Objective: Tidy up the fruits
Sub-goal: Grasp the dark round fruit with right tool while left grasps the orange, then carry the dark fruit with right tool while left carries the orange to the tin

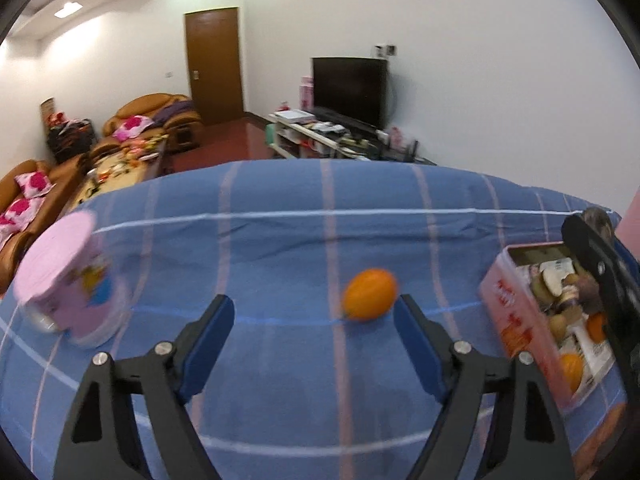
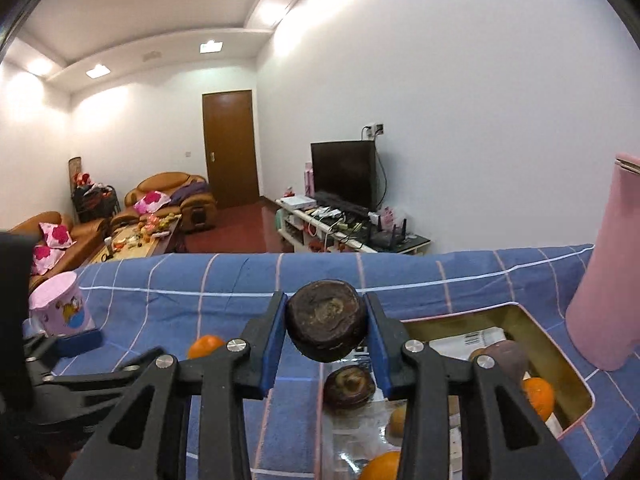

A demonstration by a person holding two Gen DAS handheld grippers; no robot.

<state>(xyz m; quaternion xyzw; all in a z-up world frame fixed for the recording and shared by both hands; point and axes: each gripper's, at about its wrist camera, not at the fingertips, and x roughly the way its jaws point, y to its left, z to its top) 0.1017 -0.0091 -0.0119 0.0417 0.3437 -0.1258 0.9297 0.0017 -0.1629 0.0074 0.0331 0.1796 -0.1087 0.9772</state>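
Observation:
An orange fruit (image 1: 370, 294) lies on the blue checked cloth (image 1: 280, 240), just ahead of my left gripper (image 1: 314, 312), which is open and empty. My right gripper (image 2: 326, 326) is shut on a dark brown round fruit (image 2: 326, 326) and holds it above the near end of a pink tin box (image 2: 576, 376). The box holds another brown fruit (image 2: 349, 386), oranges (image 2: 538, 396) and papers. The box also shows at the right of the left wrist view (image 1: 520, 320), with the right gripper over it. The loose orange shows in the right wrist view (image 2: 205, 345).
A pink cup with a cartoon print (image 1: 68, 280) stands on the cloth at the left; it also shows in the right wrist view (image 2: 62, 306). A tall pink bottle (image 2: 604, 280) stands right of the box. The table's far edge drops to a living room.

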